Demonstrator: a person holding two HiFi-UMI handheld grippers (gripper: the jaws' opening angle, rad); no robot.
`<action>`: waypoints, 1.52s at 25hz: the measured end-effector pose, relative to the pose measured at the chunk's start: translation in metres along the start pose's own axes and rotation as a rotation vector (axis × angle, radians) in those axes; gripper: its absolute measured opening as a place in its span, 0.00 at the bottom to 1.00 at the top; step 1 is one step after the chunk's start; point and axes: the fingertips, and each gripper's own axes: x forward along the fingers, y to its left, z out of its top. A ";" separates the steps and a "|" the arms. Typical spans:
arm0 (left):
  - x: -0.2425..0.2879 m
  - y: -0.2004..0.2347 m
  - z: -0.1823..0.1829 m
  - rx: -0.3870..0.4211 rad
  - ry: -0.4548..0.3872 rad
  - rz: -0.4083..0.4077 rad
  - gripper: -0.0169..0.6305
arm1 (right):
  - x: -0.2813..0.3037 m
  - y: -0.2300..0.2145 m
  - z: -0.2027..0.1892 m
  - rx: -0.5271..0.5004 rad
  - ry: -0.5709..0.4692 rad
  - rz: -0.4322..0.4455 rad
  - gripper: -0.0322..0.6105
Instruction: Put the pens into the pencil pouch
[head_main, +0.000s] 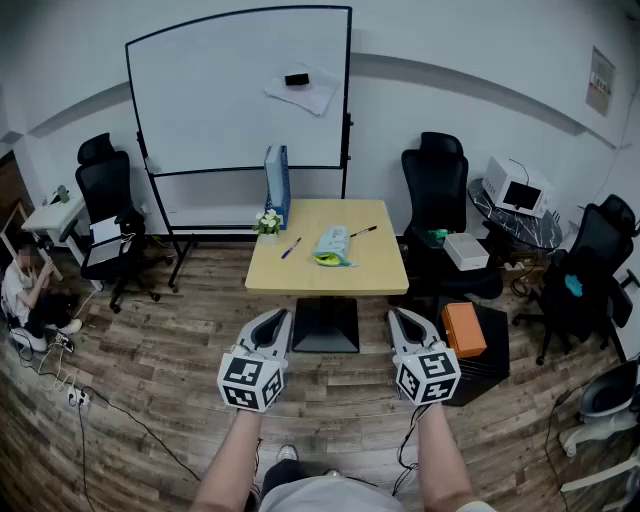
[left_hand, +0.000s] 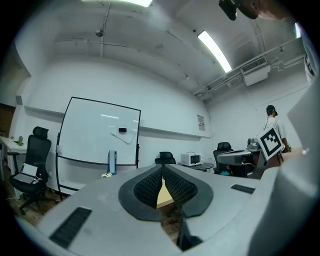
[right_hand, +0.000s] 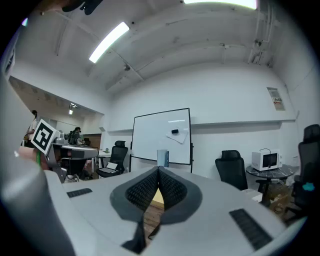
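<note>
A light-blue pencil pouch (head_main: 333, 246) lies on the small wooden table (head_main: 380, 275) across the room. A purple pen (head_main: 291, 248) rests to its left and a black pen (head_main: 363, 231) to its right, both apart from the pouch. My left gripper (head_main: 283, 316) and right gripper (head_main: 396, 314) hover side by side over the wooden floor, well short of the table. Each is shut with nothing between the jaws. In the left gripper view my left gripper (left_hand: 162, 167) has its pads meeting at the tip; in the right gripper view my right gripper (right_hand: 158, 170) stands the same way.
A small flower pot (head_main: 267, 224) and an upright blue box (head_main: 277, 183) stand at the table's back left. Behind is a whiteboard (head_main: 240, 95). Black chairs (head_main: 437, 205) flank the table; an orange box (head_main: 464, 329) sits at right. A person (head_main: 25, 290) sits far left by floor cables (head_main: 75, 395).
</note>
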 end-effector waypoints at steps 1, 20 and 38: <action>0.000 0.000 0.000 0.000 0.000 -0.001 0.06 | 0.001 0.000 0.000 0.002 0.000 -0.001 0.05; 0.006 -0.007 -0.003 0.003 -0.007 -0.031 0.06 | 0.005 -0.001 -0.005 -0.018 0.009 -0.010 0.05; 0.019 -0.020 -0.010 -0.019 -0.002 -0.102 0.54 | 0.012 0.000 -0.003 -0.049 -0.011 0.035 0.60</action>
